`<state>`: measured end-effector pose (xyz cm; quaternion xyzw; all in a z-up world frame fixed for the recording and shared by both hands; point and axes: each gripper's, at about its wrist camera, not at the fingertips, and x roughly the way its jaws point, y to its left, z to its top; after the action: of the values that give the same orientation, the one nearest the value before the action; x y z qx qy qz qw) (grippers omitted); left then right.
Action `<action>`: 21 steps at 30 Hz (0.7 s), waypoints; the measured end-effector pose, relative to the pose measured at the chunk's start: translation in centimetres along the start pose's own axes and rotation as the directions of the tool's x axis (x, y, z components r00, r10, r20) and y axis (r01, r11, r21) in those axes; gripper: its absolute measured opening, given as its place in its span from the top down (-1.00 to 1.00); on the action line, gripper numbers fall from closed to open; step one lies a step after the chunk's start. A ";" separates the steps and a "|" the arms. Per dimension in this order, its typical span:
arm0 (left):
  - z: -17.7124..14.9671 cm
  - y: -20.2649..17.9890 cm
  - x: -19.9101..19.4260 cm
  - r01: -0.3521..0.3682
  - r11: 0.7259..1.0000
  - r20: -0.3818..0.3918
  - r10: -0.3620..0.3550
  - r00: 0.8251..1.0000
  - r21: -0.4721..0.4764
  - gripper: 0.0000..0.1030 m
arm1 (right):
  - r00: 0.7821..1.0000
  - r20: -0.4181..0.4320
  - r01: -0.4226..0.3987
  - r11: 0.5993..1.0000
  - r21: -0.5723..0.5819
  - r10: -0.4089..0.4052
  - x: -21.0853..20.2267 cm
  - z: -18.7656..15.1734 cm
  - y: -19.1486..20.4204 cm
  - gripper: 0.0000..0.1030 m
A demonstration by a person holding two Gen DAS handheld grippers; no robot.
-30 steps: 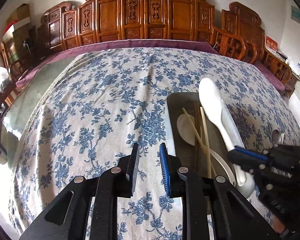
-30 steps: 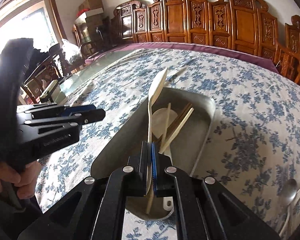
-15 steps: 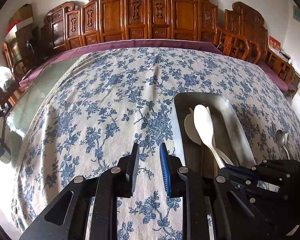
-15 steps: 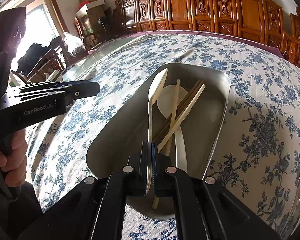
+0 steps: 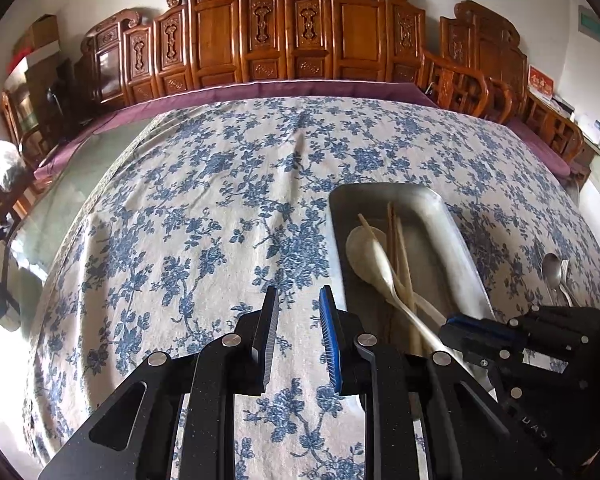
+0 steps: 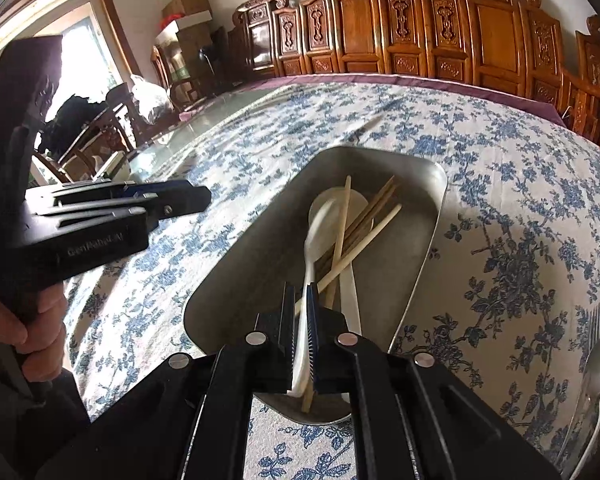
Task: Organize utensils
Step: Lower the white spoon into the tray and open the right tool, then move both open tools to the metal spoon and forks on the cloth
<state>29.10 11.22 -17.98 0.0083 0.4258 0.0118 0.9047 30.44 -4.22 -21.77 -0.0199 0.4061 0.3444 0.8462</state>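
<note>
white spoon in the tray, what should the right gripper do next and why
Probably finish opening and back out. The white spoon already lies in the metal tray on the chopsticks; the right gripper has just been opening, its handle loose between the jaws.

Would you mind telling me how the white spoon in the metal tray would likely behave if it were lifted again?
The white spoon looks rigid and probably light. Its glossy handle may slip between narrow pads. It lies among chopsticks in the tray, so lifting could disturb them.
</note>
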 end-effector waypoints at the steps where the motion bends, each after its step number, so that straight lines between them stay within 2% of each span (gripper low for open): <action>1: 0.0 -0.2 -0.1 -0.002 1.000 0.001 0.002 1.000 0.004 0.62 | 1.000 0.005 0.003 1.000 -0.004 -0.003 -0.2 0.0 0.1 0.66; 2: -0.1 -0.3 -0.1 -0.003 1.000 0.002 0.003 1.000 0.006 0.62 | 1.000 0.010 0.005 1.000 -0.003 -0.005 -0.4 0.1 0.0 0.58; 11: -0.5 -2.3 -1.2 0.005 0.999 0.010 -0.005 1.000 0.038 0.62 | 0.998 0.044 0.050 0.999 0.000 -0.049 -3.8 -0.5 -1.8 0.58; 21: -2.2 -7.3 -3.4 0.041 0.992 0.020 -0.044 0.999 0.116 0.52 | 0.977 0.055 0.206 0.978 0.037 -0.208 -11.8 -4.8 -7.7 0.58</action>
<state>25.32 3.83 -16.92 0.0516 0.4155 -0.0322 0.9076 26.66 -18.29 -18.59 -0.0390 0.3820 0.2485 0.8893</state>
